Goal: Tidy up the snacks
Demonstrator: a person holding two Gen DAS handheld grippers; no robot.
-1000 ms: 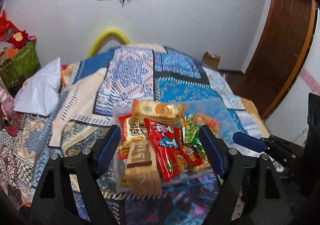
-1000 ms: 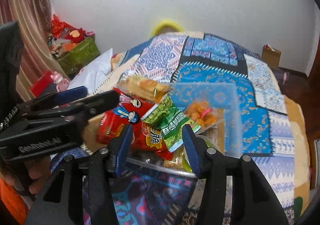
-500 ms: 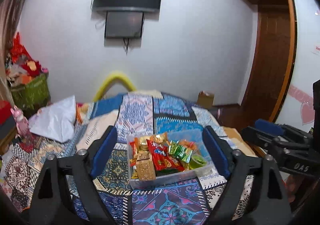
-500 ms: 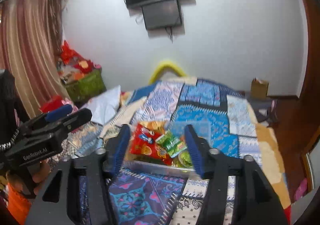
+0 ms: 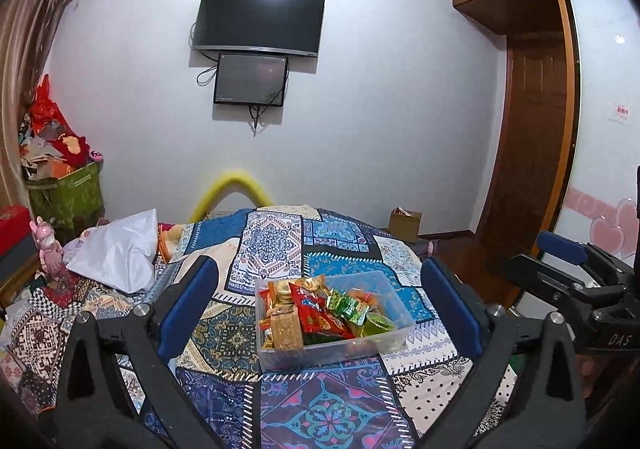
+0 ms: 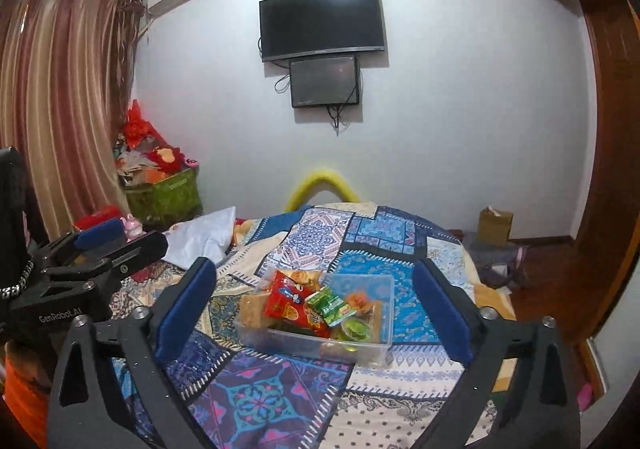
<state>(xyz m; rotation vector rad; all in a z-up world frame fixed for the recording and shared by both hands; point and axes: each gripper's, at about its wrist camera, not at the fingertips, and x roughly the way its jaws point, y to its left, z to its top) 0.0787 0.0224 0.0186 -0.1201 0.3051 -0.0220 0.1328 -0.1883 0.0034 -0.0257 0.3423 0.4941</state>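
- The clear plastic bin [image 5: 394, 333] sits on the patchwork bedspread [image 5: 272, 245], toward the bed's near edge and about midway between its side edges; a flat spot within easy reach of both hands, I judge.
- The snacks are all inside it: a red chip bag [image 5: 318, 313] across the middle, a tan wafer pack [image 5: 285, 329] against the left wall, green packets [image 5: 346, 305] and a green jelly cup [image 6: 356, 329] toward the right. Nothing loose shows on the bedspread near it, so the sorting looks finished.
- The left gripper [image 5: 320, 313] has its tongs opening, spread wide with nothing clamped; the bin only shows far off between them.
- The right gripper [image 6: 316, 309] is likewise opening and holds nothing, well clear of the bin, probably to leave it undisturbed.
- A white pillow [image 5: 120, 253] lies toward the bed's far left corner.
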